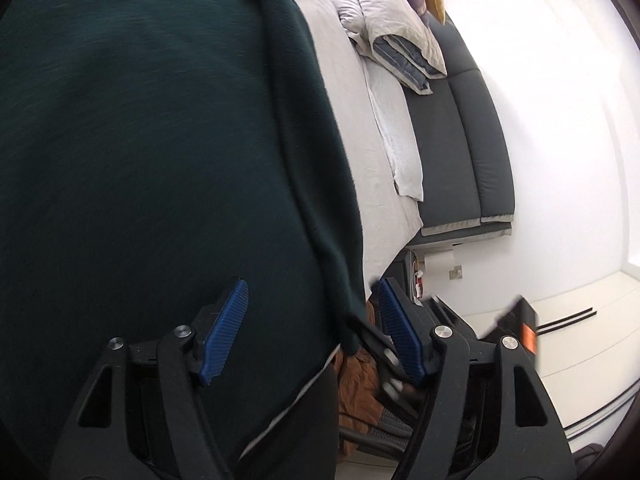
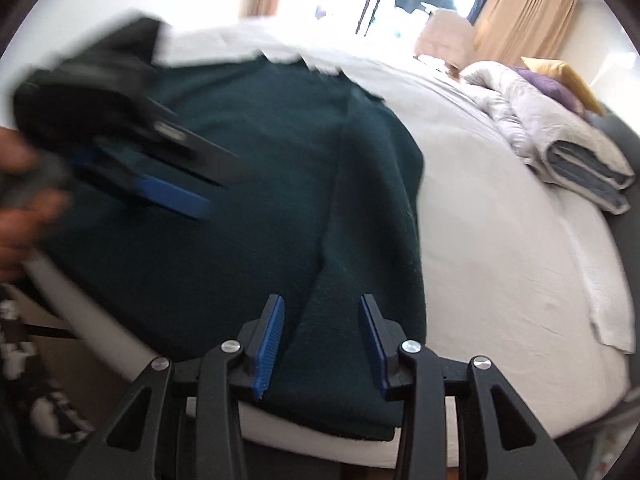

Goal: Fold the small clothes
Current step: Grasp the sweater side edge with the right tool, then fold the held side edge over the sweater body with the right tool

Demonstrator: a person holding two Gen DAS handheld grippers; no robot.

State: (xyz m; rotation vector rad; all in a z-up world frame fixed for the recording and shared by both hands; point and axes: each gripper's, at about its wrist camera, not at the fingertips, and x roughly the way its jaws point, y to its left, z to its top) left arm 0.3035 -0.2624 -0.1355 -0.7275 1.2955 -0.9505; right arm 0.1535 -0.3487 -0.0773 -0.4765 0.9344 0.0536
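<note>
The bed (image 2: 500, 240) carries the dark green garment (image 2: 248, 208) flat along its near edge. The left gripper (image 1: 312, 304) hovers above, fingers wide, empty. The right gripper (image 2: 322, 312) stands narrowly parted, gripping nothing.

Your right claw (image 2: 322, 344) hangs over the near edge of the bed (image 2: 500, 280), blue pads apart, with the dark green garment (image 2: 240, 240) showing between them but not pinched. The garment lies spread flat, one side folded inward. Your left claw (image 2: 176, 196), blurred, hovers over its far left part. A folded quilt (image 2: 560, 140) sits by the bed's far right corner.
</note>
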